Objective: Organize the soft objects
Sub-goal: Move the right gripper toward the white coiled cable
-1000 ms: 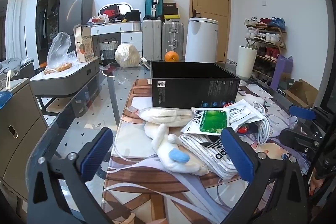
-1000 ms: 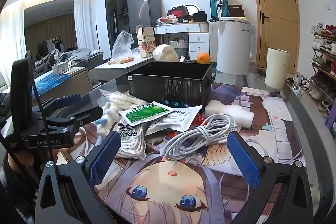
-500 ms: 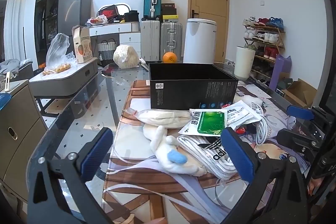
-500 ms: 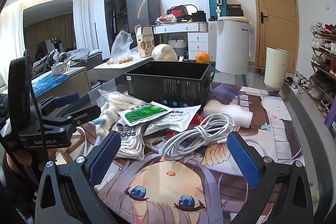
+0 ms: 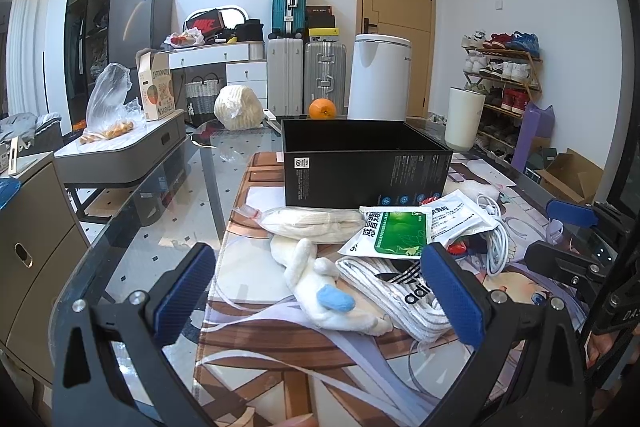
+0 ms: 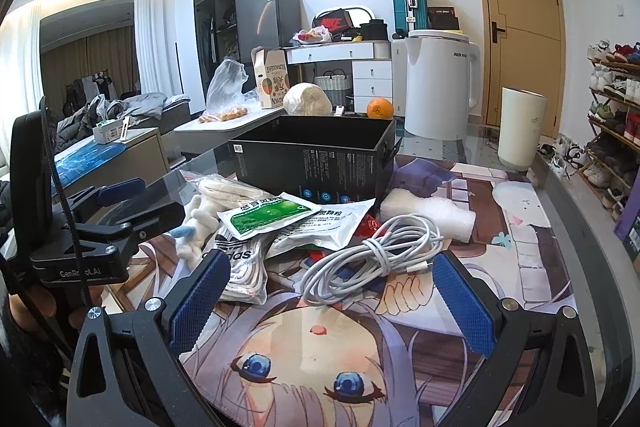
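A pile of soft things lies on the anime mat in front of an open black box (image 5: 360, 159). It holds a white plush with a blue ear (image 5: 328, 291), bagged white Adidas socks (image 5: 396, 287), cream gloves in a clear bag (image 5: 312, 223), a green-and-white packet (image 5: 388, 231), a coiled white cable (image 6: 372, 255) and a white foam piece (image 6: 428, 211). My left gripper (image 5: 320, 303) is open, with the plush between its fingers' line of sight. My right gripper (image 6: 328, 303) is open just short of the cable. Both are empty.
An orange (image 5: 323, 107) and a white appliance (image 5: 378, 75) stand behind the box. A white cylinder (image 6: 520, 127) stands at the table's far right. The glass table edge (image 5: 132, 211) runs along the left. Suitcases, a shoe rack and cabinets fill the room behind.
Both grippers have drawn back slightly from the pile and stay open. The objects on the mat have not moved.
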The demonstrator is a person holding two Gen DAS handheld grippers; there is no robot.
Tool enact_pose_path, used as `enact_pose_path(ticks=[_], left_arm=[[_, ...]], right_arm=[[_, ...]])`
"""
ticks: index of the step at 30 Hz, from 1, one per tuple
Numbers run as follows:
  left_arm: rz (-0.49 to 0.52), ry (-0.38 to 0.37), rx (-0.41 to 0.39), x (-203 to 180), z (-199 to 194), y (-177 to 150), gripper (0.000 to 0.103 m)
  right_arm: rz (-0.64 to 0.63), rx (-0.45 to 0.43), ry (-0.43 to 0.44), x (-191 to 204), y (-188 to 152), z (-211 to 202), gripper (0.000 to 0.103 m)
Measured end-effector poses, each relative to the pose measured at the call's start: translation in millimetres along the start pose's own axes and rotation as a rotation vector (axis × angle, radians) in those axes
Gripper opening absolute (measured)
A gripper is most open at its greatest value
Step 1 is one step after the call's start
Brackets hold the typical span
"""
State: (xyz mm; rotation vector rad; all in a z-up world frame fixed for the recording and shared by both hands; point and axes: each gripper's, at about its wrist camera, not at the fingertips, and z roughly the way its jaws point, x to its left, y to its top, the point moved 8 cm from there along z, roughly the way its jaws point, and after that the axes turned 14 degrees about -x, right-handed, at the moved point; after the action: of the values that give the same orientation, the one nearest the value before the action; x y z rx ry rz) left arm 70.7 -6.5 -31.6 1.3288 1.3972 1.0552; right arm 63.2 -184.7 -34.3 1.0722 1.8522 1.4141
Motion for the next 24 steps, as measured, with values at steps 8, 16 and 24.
enact_pose_path(ticks=[8,16,24], left_arm=[[-0.003,0.001,0.002,1.0,0.5,-0.2,0.103],[-0.005,-0.002,0.002,1.2,0.9,0.3,0.103],[-0.004,-0.001,0.001,1.5,0.9,0.9,0.103]], right_arm=[[0.005,0.001,-0.005,-1.3,0.1,0.8,0.103],[0.022,0.006,-0.012,-4.8,-0.1,1.2,0.103],[0.018,0.006,-0.017,-5.0,1.8,-0.6,0.102]])
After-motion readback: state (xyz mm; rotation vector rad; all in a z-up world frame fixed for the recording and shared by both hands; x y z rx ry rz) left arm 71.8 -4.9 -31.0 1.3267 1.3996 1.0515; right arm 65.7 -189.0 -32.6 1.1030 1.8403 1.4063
